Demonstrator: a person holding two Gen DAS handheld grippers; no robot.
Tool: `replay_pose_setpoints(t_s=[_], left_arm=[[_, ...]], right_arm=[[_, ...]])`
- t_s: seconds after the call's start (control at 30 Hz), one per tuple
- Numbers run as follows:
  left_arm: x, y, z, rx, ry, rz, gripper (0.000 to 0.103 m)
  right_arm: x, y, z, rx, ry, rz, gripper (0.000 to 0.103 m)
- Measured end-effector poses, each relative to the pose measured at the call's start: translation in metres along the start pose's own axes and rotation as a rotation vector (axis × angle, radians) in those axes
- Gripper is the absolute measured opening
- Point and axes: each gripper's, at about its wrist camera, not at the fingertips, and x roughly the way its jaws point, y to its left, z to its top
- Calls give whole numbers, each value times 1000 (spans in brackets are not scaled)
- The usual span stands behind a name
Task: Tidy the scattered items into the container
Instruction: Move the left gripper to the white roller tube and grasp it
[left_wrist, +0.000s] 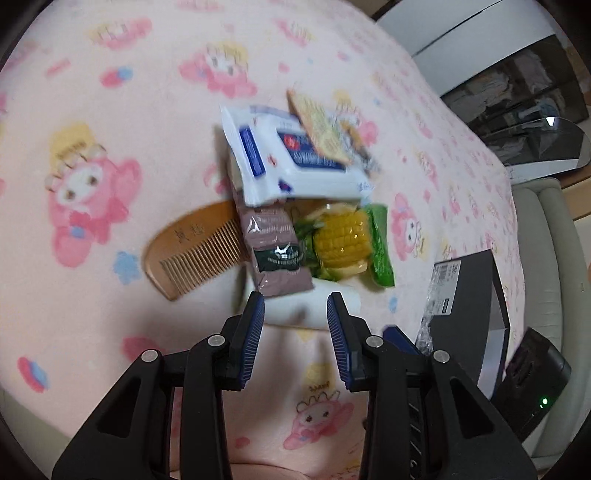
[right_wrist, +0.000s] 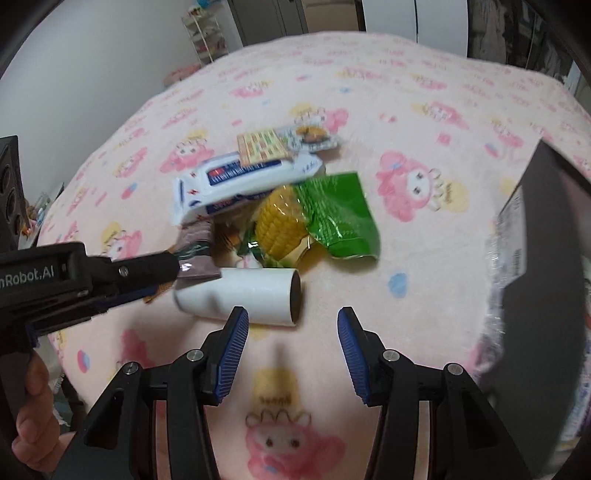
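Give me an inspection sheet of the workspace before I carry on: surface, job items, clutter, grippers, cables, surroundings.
Surface: pink cartoon-print blanket, covering the whole work area.
Job's things: one pile holding a white wipes pack, yellow card, corn packet, brown sachet, wooden comb and white roll nearest the grippers. Black box sits at the right edge; its inside is not visible.
Clutter: nothing seen beyond the pile.
Grippers: left gripper has open jaws, empty, just short of the roll; right gripper has open jaws, empty.
Cables: nothing seen.
Surroundings: white wall, wire rack, dark device with green light.
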Motion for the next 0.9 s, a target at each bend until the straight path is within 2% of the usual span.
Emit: replay_pose_setpoints(t_s=[0.07,0.23,0.33,0.4,0.57,0.9], left_arm=[[7,3,2,-19,13,17,35],[1,15,4,-80,-28,24,35],[9,20,6,-98,6,24,36],[17,20,7,-97,39,12,41],[22,11,4,-52,65,19,43],[-11,-26,-27,73,1,-43,43]], right_arm=[[8,-3,4,16,12,21,47],[20,-2,9,29,29,94,48],[21,0,9,29,28,99,49],[21,1,8,29,29,104,49],[18,2,6,50,36,158,49],[-32,-4,-14,74,-13,143,49]])
